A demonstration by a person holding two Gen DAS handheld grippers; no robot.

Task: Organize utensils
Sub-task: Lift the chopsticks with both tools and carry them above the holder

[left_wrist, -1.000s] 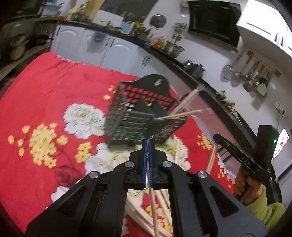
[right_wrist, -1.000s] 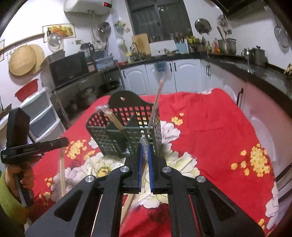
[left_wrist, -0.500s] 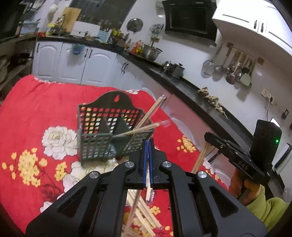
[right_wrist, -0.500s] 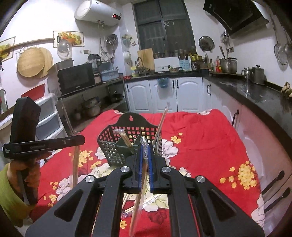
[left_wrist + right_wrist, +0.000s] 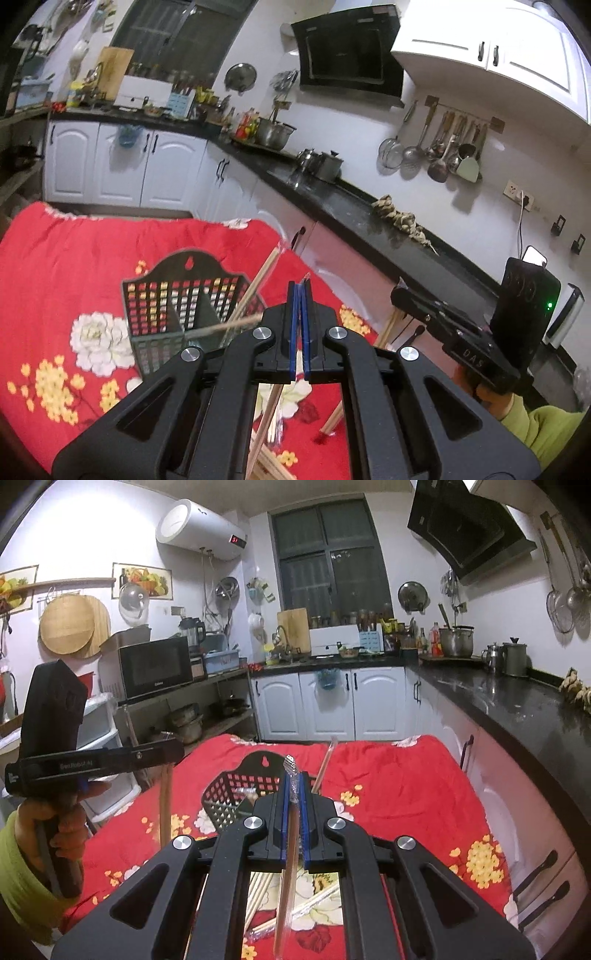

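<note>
1. The left tool (image 5: 300, 291) has its blue pads pressed together, with a thin clear wrapper tip pinched between them; it points slightly downward.
2. The right tool (image 5: 293, 779) is nearly closed, its pads clamped on a wrapped chopstick (image 5: 288, 878) that hangs below the pads.
3. A hand (image 5: 61, 825) in a green sleeve (image 5: 18, 871) grips the left tool's handle.
4. The other hand (image 5: 487, 397), also green-sleeved, grips the right tool's handle.

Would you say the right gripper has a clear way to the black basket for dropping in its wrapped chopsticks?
Probably yes: the right gripper, shut on wrapped chopsticks, faces the black basket directly, with nothing between them.
</note>
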